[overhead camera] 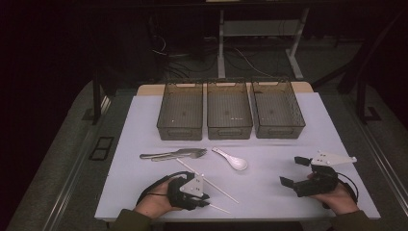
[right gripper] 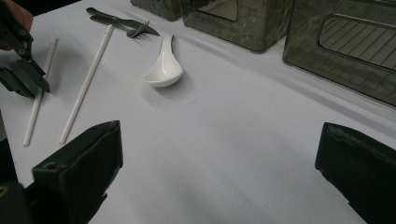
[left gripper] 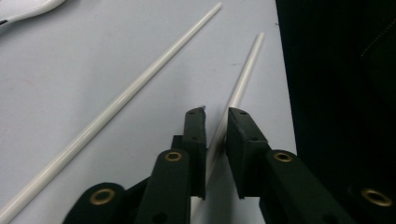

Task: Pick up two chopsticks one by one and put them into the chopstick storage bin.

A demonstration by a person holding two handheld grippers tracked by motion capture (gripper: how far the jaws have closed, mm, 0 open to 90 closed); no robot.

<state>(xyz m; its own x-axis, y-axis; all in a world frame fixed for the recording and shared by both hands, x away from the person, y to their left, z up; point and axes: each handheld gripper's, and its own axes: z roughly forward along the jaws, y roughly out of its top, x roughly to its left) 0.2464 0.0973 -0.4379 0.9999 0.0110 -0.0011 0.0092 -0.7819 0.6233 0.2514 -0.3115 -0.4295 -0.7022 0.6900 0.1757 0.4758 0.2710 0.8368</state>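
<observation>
My left gripper (overhead camera: 206,201) sits low at the near edge of the white table (overhead camera: 288,144), its jaws drawn nearly together around the nearer chopstick (left gripper: 243,74). In the left gripper view that chopstick runs up between the two black jaws; I cannot tell whether the pads actually press on it. It is a thin, straight, plain white rod lying flat, close to the table's edge. The second chopstick (left gripper: 126,98), alike in look, lies just beside it, angled away. Further along rest a metal fork (overhead camera: 175,154) and a white spoon (overhead camera: 233,160). My right gripper (overhead camera: 293,172) holds its jaws wide apart with nothing between them.
</observation>
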